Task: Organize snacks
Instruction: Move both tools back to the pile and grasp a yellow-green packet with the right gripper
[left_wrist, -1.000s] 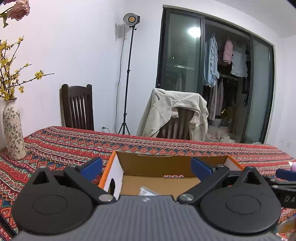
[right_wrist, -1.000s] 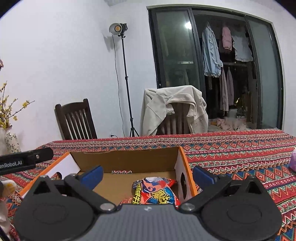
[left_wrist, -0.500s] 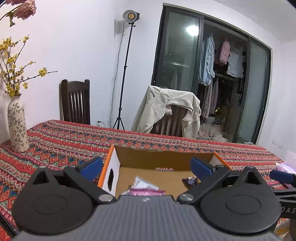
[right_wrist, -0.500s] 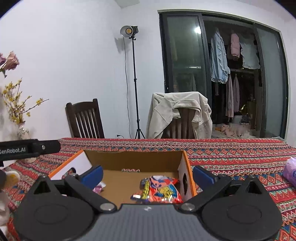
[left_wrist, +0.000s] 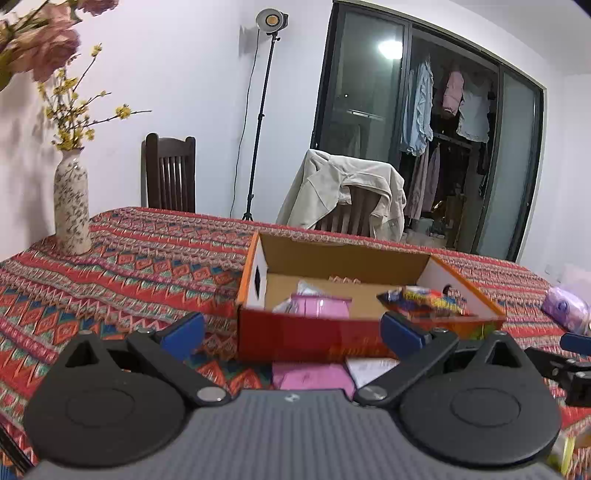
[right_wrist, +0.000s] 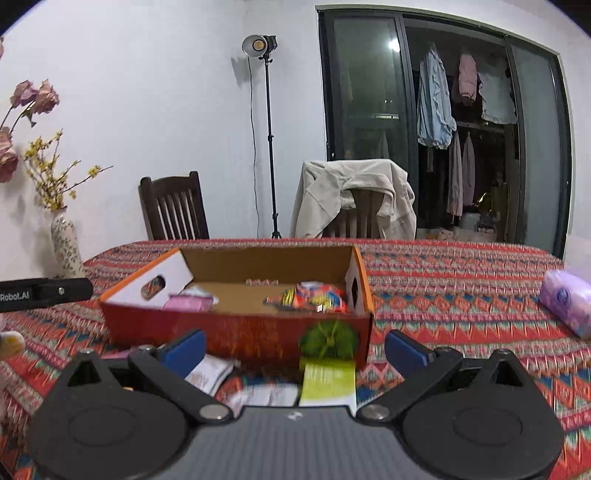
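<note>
- Box (left_wrist: 314, 334): one, orange cardboard, open top, on the tablecloth (left_wrist: 129, 266); also in the right view (right_wrist: 236, 328).
- Snacks in box: two seen. One pink pack (left_wrist: 319, 306) toward the box's left; one multicoloured pack (right_wrist: 314, 297) at its right end, against the end wall.
- Snacks outside box: at least four, flat on the cloth just in front of the box. One pink pack (left_wrist: 310, 374); one green-and-white pack (right_wrist: 327, 380); two whitish packs (right_wrist: 210, 371), blurred.
- Left gripper (left_wrist: 291, 330): one, jaws spread wide, nothing between the blue pads (left_wrist: 183, 330), hovering before the box.
- Right gripper (right_wrist: 295, 349): one, jaws spread wide, empty, above the loose packs.
- Purple pack (right_wrist: 567, 301): one, far right on the cloth, well apart from the box.
- Vase (left_wrist: 72, 206): one, with flowers, at the table's left.
- Chairs: two behind the table; one bare (right_wrist: 173, 208), one under a jacket (right_wrist: 354, 195).
- Lamp stand (right_wrist: 267, 129): one.
</note>
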